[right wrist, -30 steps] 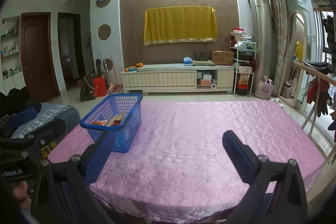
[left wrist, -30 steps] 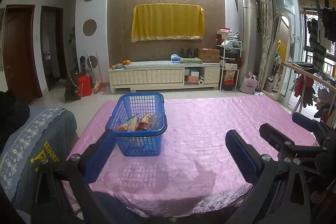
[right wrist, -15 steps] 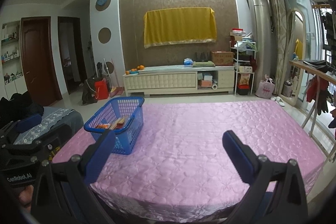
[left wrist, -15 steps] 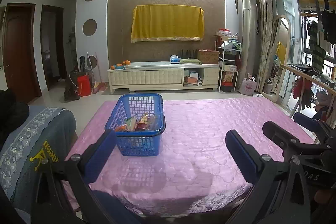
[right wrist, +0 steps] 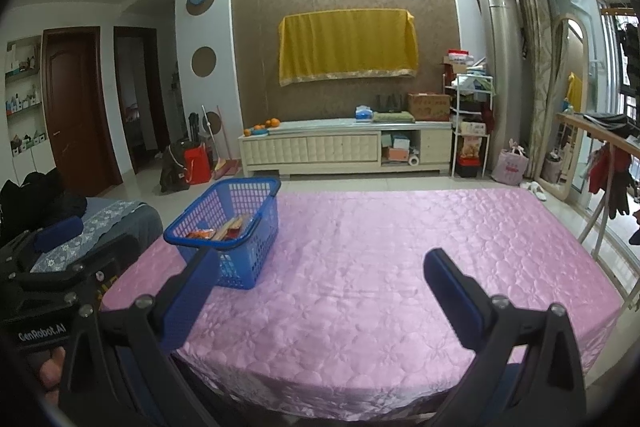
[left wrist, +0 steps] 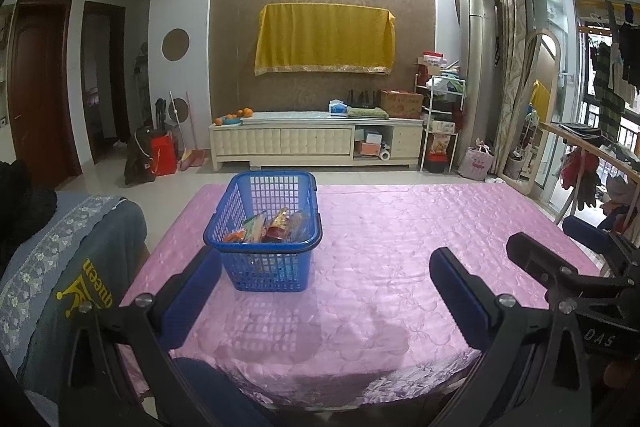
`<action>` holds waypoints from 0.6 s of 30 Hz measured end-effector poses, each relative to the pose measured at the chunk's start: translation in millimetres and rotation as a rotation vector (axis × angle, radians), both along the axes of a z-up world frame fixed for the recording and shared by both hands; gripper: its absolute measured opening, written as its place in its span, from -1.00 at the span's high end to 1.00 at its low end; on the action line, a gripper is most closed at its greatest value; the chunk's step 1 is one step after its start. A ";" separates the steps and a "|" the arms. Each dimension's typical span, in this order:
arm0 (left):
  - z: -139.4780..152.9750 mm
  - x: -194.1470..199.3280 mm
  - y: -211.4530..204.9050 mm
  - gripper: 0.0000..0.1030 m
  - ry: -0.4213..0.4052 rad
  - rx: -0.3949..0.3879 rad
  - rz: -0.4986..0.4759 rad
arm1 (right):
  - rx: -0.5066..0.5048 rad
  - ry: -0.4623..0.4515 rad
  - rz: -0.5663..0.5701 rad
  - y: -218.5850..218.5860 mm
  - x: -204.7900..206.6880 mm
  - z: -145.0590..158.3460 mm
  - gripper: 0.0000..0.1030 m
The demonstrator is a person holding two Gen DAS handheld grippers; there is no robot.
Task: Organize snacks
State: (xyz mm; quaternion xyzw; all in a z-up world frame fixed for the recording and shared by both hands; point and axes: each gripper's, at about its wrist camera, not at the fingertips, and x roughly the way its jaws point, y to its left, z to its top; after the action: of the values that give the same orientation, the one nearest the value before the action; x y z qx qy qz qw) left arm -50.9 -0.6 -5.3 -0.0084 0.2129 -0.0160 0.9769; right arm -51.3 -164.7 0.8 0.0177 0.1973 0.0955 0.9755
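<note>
Meanwhile, little has changed in the last second: the blue plastic mesh basket (left wrist: 266, 231) stands at the same place on the surface covered with a pink quilted cloth (left wrist: 400, 227), toward its left side, and only the two views have drifted slightly. The colourful snack packets (left wrist: 272, 227) lie all together inside the basket; no packet shows on the cloth around it. The left hand-held gripper (left wrist: 324, 291) hovers near the front edge with its blue fingers spread wide and nothing between them, and the right hand-held gripper (right wrist: 320, 287) is the same, spread and empty, to the right of the basket. In my judgement this scene fits two stages: either the snacks are gathered into the basket as the task wants, or they wait there to be taken out and sorted.
</note>
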 end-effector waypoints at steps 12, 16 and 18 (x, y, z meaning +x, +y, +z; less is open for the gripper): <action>-0.6 0.9 -1.4 -1.00 0.005 0.004 0.002 | 0.007 0.011 0.008 -0.9 4.3 -3.0 -1.00; -1.1 1.4 -2.1 -1.00 0.007 0.006 0.000 | 0.009 0.019 0.009 -1.2 6.8 -5.7 -1.00; -1.5 2.1 -1.8 -1.00 0.010 0.005 -0.001 | 0.008 0.022 0.009 -1.4 7.0 -6.8 -1.00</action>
State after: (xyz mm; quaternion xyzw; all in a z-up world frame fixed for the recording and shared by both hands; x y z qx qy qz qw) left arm -48.8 -2.4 -6.8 -0.0058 0.2177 -0.0160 0.9759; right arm -44.2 -166.1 -6.0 0.0219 0.2077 0.1003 0.9728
